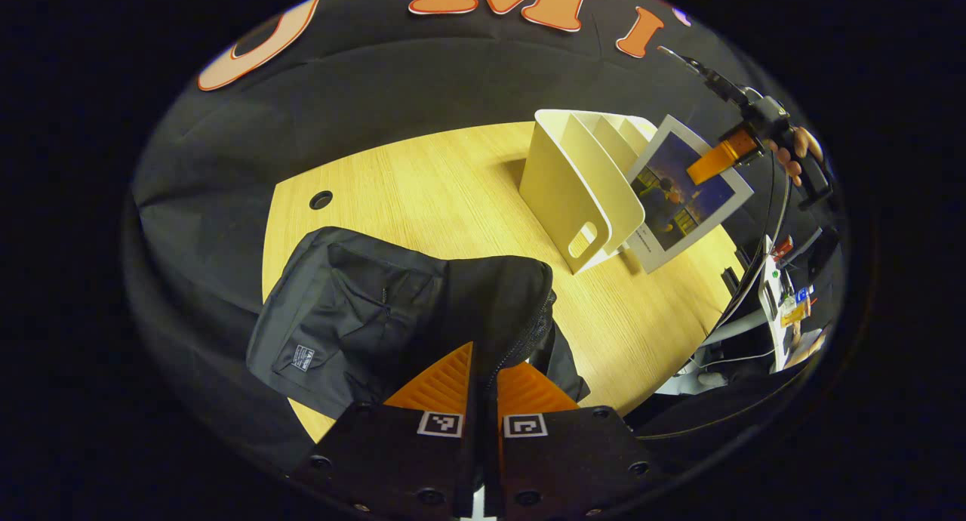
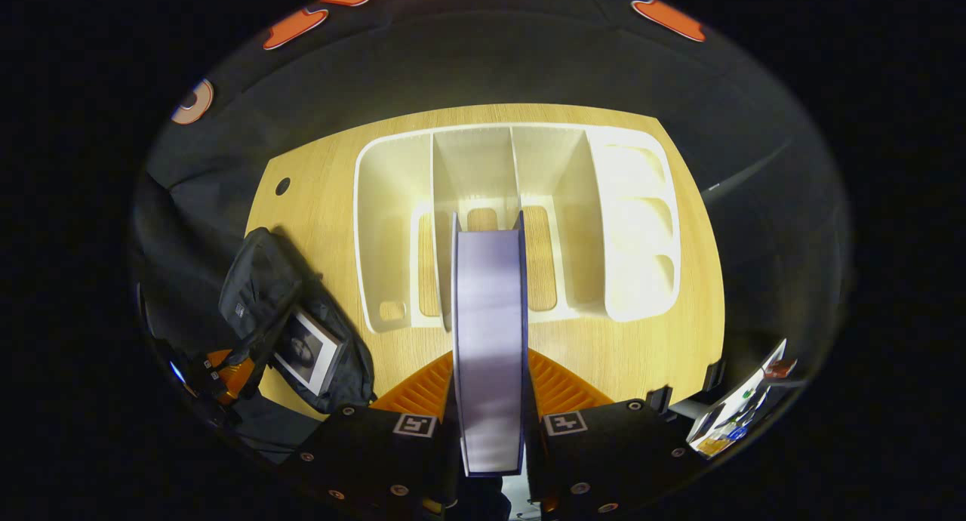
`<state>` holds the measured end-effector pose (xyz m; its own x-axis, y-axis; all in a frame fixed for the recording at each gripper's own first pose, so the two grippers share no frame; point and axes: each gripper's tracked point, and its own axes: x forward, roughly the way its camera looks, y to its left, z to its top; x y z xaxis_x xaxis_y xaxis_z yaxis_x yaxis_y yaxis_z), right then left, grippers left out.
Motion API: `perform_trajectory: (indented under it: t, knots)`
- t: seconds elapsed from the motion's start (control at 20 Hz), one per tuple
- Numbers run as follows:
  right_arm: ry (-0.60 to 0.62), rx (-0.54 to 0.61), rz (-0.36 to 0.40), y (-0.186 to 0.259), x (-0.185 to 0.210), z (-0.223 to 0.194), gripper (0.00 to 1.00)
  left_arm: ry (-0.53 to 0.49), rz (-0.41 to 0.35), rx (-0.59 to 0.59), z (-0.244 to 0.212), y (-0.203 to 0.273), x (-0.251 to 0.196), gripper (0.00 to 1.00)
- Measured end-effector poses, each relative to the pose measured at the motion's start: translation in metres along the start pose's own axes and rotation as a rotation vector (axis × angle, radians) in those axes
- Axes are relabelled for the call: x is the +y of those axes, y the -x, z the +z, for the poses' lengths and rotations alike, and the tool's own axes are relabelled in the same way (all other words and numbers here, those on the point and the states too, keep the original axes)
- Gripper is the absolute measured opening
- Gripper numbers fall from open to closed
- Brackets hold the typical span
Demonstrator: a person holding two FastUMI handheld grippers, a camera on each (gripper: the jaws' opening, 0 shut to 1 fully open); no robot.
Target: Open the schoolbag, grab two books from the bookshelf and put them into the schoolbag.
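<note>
Books are split between two places at this moment: one lies inside the open schoolbag [image 2: 290, 317], its pale cover with a dark picture showing through the opening [image 2: 306, 352], and a second book [image 2: 489, 340] is pinched by its edges in the right claw [image 2: 489, 400], both fingers pressed against its covers. In the right gripper view this book stands edge-on, pointing toward the white bookshelf [image 2: 521, 219], whose divided compartments face the camera on the wooden tabletop [image 2: 317, 181]. In the left gripper view the same book [image 1: 683, 192] shows its cover, a dark night-time picture inside a white border, held up just beside the bookshelf [image 1: 581, 181] by the right claw [image 1: 721, 157], with a person's hand [image 1: 796, 155] on the handle behind it.

The left claw [image 1: 483, 377] is closed on the black fabric along the zipper edge of the schoolbag [image 1: 377, 309], holding the rim up. The bag lies on the near left part of the tabletop [image 1: 453, 174], well apart from the bookshelf, its front pocket with a small label facing up. A round cable hole [image 1: 321, 199] sits in the tabletop beyond the bag.
</note>
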<state>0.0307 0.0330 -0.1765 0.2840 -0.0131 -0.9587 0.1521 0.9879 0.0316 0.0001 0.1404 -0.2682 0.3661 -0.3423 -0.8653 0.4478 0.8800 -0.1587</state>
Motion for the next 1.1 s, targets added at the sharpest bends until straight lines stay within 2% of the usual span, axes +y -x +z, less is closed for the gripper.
perform_trajectory:
  t: [0.5,0.75,0.9,1.1]
  knots:
    - [-0.099,-0.028,0.053,0.032,0.013,-0.077,0.35,-0.071,-0.052,0.002,-0.002,0.002,0.0,0.06]
    - [-0.149,-0.03,0.134,0.04,0.039,-0.108,0.35,-0.101,-0.068,0.004,-0.002,0.004,0.003,0.06]
    - [-0.199,-0.039,0.216,0.041,0.061,-0.122,0.35,-0.103,-0.072,-0.002,0.0,0.006,0.004,0.06]
    - [-0.246,-0.078,0.285,0.043,0.076,-0.129,0.34,-0.098,-0.081,-0.007,0.002,0.009,0.009,0.06]
